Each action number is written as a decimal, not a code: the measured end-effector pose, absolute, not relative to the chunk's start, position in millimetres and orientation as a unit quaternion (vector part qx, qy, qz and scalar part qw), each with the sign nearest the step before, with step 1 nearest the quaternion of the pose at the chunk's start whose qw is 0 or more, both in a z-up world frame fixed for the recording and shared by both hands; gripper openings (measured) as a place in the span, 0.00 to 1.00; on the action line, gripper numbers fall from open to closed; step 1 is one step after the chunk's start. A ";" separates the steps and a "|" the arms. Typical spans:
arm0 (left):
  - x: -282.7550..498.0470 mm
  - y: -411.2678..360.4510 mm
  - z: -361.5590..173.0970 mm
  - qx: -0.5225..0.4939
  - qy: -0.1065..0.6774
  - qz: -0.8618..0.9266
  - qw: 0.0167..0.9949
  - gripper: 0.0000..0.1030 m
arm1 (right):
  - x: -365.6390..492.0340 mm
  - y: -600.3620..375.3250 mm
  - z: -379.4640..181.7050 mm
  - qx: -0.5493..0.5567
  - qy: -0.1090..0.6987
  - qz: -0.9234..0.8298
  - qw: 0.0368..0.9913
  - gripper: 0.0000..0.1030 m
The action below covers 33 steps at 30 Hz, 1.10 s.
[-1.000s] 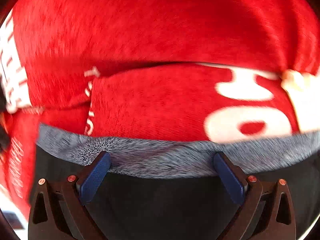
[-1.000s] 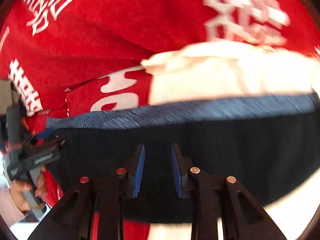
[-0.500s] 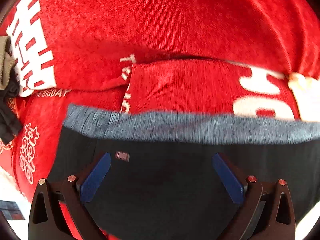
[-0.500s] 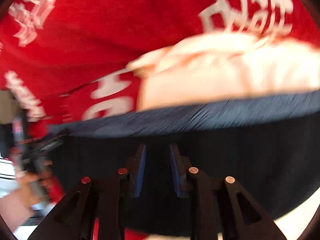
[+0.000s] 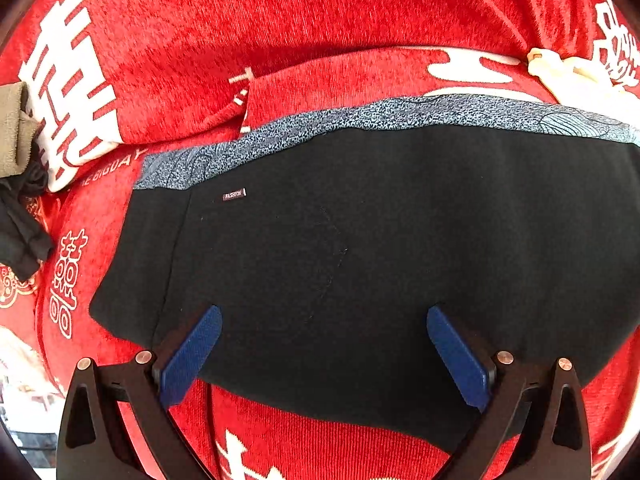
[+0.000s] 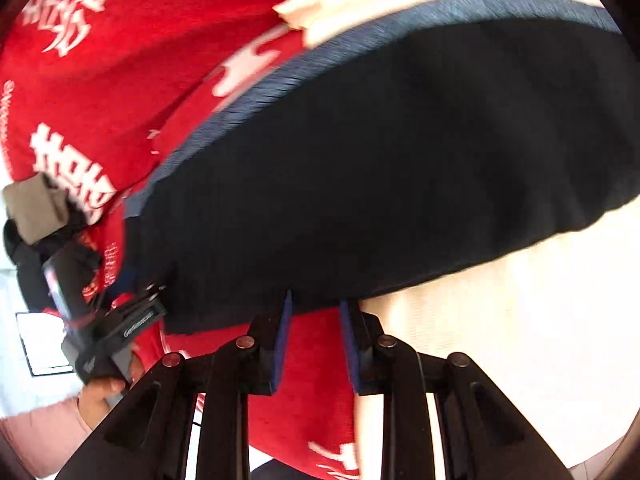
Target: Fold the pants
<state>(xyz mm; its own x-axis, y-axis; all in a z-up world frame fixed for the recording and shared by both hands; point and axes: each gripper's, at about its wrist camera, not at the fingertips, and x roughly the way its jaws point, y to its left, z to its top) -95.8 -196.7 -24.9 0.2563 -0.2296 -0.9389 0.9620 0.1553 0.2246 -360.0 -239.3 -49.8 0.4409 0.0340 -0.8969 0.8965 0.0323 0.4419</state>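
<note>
The black pants (image 5: 360, 248) lie folded flat on a red blanket (image 5: 240, 40), with a grey patterned waistband (image 5: 360, 120) along the far edge and a small "FASHION" label. My left gripper (image 5: 324, 320) is open wide and empty, hovering over the pants' near edge. In the right wrist view the pants (image 6: 380, 160) fill the middle. My right gripper (image 6: 316, 308) has its jaws a little apart at the pants' near edge, holding nothing. The left gripper (image 6: 132, 304) shows there at the pants' left corner.
The red blanket with white characters (image 6: 100, 80) covers the surface. A cream cloth (image 6: 500, 340) lies under the pants on the right and shows in the left wrist view (image 5: 568, 76). A tan and black garment pile (image 5: 16, 184) sits at the left.
Both grippers have pulled back from the pants. The pants now lie flat. The right jaws have opened slightly and let the fabric go; the left stays wide open.
</note>
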 end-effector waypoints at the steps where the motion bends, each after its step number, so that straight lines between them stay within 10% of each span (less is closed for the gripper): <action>1: -95.8 -199.6 -23.3 0.465 0.404 -0.456 0.642 1.00 | -361.9 -242.5 -49.5 0.604 0.382 -0.358 0.601 0.25; 11: -160.0 -211.3 20.8 0.491 0.383 -0.500 0.601 1.00 | -424.7 -221.1 -27.4 0.628 0.362 -0.396 0.564 0.41; 33: -398.9 -311.3 -2.0 0.484 0.406 -0.560 0.536 1.00 | -637.4 -268.2 -1.0 0.635 0.239 -0.535 0.503 0.42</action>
